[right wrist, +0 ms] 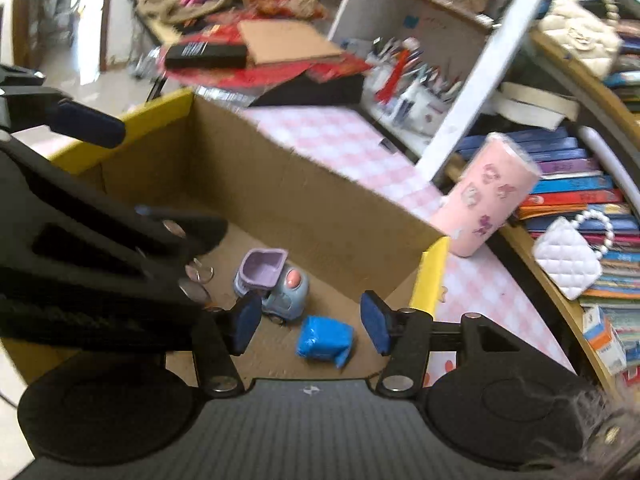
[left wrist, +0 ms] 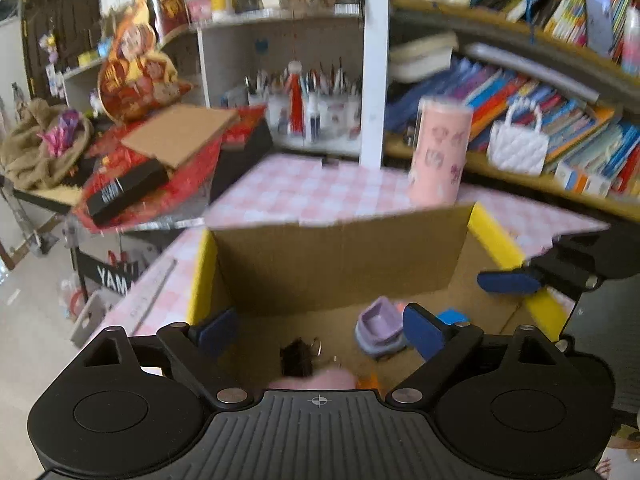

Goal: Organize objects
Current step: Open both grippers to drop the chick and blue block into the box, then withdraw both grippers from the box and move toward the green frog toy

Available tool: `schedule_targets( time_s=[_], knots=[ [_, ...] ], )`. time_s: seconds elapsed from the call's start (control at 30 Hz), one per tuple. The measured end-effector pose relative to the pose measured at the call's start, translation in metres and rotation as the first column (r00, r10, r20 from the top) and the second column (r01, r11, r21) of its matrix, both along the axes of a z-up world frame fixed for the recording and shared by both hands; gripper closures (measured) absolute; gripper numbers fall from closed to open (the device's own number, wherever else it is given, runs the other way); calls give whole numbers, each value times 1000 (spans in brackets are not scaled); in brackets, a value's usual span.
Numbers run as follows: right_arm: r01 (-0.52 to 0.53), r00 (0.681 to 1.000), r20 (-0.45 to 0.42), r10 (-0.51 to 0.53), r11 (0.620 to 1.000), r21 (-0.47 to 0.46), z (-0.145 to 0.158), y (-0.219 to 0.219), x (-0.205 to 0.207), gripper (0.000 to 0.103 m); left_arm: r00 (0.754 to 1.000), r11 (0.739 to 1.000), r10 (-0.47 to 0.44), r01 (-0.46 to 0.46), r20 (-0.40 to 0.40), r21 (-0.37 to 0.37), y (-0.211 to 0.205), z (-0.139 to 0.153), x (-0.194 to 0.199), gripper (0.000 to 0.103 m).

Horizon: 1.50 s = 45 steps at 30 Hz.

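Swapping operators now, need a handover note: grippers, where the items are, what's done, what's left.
Left gripper: open, nothing between its fingers, over the cardboard box.
Right gripper: open, nothing pressed by its pads; the blue packet lies on the box floor below it.
In the box: purple-and-blue toy car, blue packet, a black binder clip, and a pink and an orange item at the near edge, too blurred to name.
Outside the box: pink cup on the checked table, behind the box.
Done: several small items are boxed.
Left: probably the pink cup; I can't tell whether anything else counts.
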State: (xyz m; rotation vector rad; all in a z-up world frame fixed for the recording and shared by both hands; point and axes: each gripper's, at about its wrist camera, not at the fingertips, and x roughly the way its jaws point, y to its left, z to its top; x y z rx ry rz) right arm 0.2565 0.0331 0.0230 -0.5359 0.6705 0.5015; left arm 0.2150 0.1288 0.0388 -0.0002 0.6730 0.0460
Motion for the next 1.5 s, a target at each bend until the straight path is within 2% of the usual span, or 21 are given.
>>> schedule_targets(
  time_s=[0.13, 0.3, 0.47, 0.6, 0.8, 1.03, 1.33, 1.5],
  knots=[
    [69, 995, 61, -75, 993, 95, 23, -14, -23, 50, 996, 1000, 2, 0, 90, -22, 4, 25, -27, 10],
    [154, 976, 117, -184, 961, 228, 48, -28, -68, 50, 982, 999, 18, -12, 185, -32, 10, 49, -70, 4],
    [238, 951, 117, -287, 917, 320, 53, -35, -117, 50, 977, 997, 59, -49, 205, -54, 24, 50, -117, 4],
    [306, 931, 93, -354, 892, 334, 41, -39, -155, 50, 980, 995, 82, -69, 179, -78, 35, 39, -153, 3],
    [391, 904, 46, -426, 864, 317, 15, -42, -204, 49, 991, 994, 87, -78, 104, -82, 36, 16, -187, 3],
    [460, 871, 21, -490, 832, 310, -3, -50, -247, 48, 993, 995, 75, -70, 89, -67, 26, 0, -220, 3],
    [560, 815, -20, -579, 778, 284, -20, -75, -285, 43, 999, 998, 17, -14, 49, -54, 4, -19, -244, 3],
    [631, 763, -46, -645, 727, 270, -26, -95, -295, 41, 999, 998, -46, 47, 22, -46, -14, -24, -241, 3]
  ],
)
